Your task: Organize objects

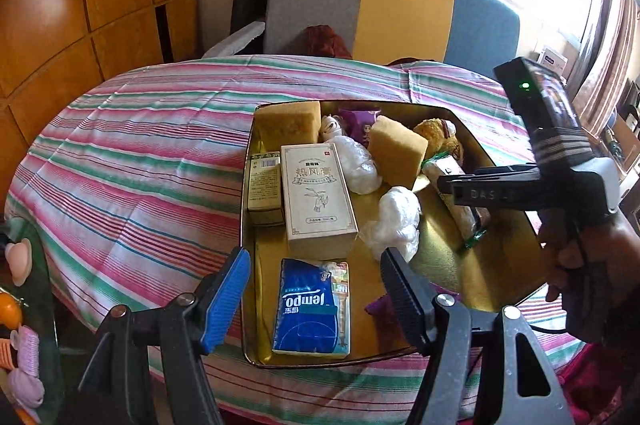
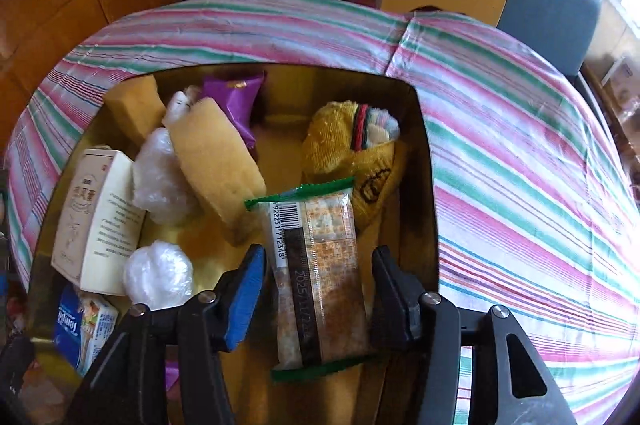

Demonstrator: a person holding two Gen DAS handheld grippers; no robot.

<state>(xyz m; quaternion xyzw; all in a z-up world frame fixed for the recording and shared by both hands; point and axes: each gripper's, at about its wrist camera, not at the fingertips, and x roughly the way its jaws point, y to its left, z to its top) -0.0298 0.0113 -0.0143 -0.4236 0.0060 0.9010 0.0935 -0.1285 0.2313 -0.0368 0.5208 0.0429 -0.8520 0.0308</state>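
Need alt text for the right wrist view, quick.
The right hand-held gripper stands open astride a green-edged cracker pack lying in a gold tin. Sponges, plastic wads, a box and a yellow plush fill the rest, on striped cloth.

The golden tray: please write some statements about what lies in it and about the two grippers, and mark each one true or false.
1. The cracker packet lies between the right gripper fingers. True; the pads stand clear of it.
2. The Tempo tissue pack lies outside the golden tray. False; it lies inside, near the front rim.
3. The left gripper grips a sponge. False; it is open and holds nothing.
4. Two yellow sponges lie in the tray. True.
5. The tray sits on a striped cloth. True.
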